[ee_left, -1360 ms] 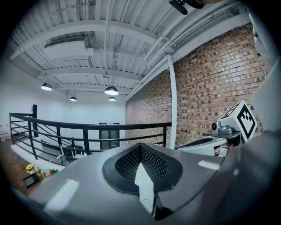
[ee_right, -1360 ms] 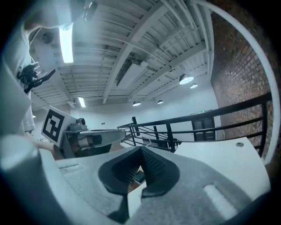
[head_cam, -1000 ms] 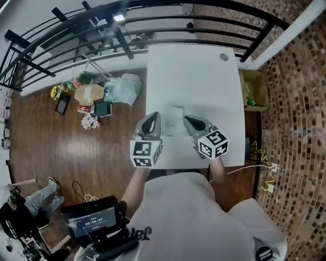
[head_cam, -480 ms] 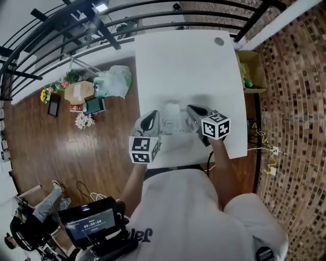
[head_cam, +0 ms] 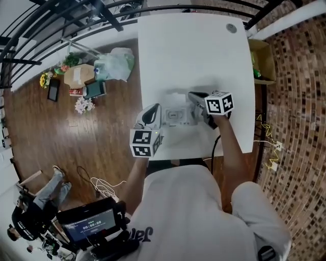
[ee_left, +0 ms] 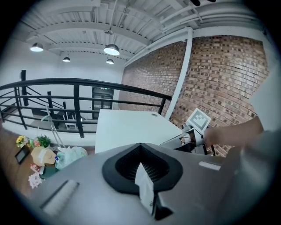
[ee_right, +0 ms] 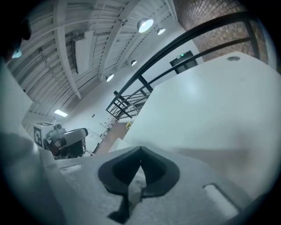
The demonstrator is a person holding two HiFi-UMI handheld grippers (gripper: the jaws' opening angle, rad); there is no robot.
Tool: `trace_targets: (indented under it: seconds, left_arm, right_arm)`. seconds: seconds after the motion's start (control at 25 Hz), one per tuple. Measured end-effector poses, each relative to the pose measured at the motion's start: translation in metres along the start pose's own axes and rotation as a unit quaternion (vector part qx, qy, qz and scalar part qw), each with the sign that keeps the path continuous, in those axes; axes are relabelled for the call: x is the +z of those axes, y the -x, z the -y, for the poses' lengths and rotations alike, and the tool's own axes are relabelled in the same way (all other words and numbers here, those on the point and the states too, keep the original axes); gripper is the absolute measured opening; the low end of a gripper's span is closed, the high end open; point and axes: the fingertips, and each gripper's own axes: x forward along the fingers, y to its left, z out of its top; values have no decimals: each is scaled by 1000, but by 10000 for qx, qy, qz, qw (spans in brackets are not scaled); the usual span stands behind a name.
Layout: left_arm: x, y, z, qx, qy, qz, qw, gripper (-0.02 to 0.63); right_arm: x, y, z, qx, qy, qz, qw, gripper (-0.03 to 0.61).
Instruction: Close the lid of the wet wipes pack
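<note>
My left gripper (head_cam: 155,111) and right gripper (head_cam: 192,98) each pinch an end seam of the wet wipes pack (head_cam: 176,115), likely soft and light.

Loft-type workspace: white table (head_cam: 193,51) on wood floor (head_cam: 76,148); brick wall (head_cam: 300,102) right of table, black railing (head_cam: 61,15) beyond it, exposed-beam ceiling (ee_left: 88,22) overhead.

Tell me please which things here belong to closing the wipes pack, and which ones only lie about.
For the job:
wet wipes pack; left gripper and right gripper, jaws shut on its ends.

Lying about:
plastic bag, cardboard box and flowers on the floor; carton beside the table.
</note>
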Motion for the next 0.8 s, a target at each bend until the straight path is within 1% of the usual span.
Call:
trace_targets:
  seconds: [0.12, 0.24, 0.36, 0.48, 0.6, 0.68, 0.8]
  left_arm:
    - [-3, 3, 6, -42, 118, -147, 9998, 15]
    - [-7, 7, -1, 64, 103, -91, 9999, 15]
    - [-9, 10, -7, 142, 133, -73, 9998, 15]
    - [-10, 16, -9, 158, 343, -52, 9993, 15]
    - [-2, 21, -10, 141, 504, 120, 9986, 15]
    - [4, 23, -8, 102, 484, 186, 9986, 15]
    - [4, 26, -6, 68, 458, 211, 9987, 15]
  right_arm:
    - [-1, -10, 10, 119, 12, -365, 9993, -8]
    - [-2, -20, 6, 403, -23, -604, 9974, -9]
    - [9, -23, -2, 647, -67, -482, 9967, -9]
    - [14, -18, -11, 685, 18, -395, 9969, -9]
    - [16, -11, -25, 805, 192, -378, 9959, -9]
    - [13, -8, -37, 882, 342, -430, 9946, -9]
    - [4, -7, -53, 861, 620, -570, 9927, -9]
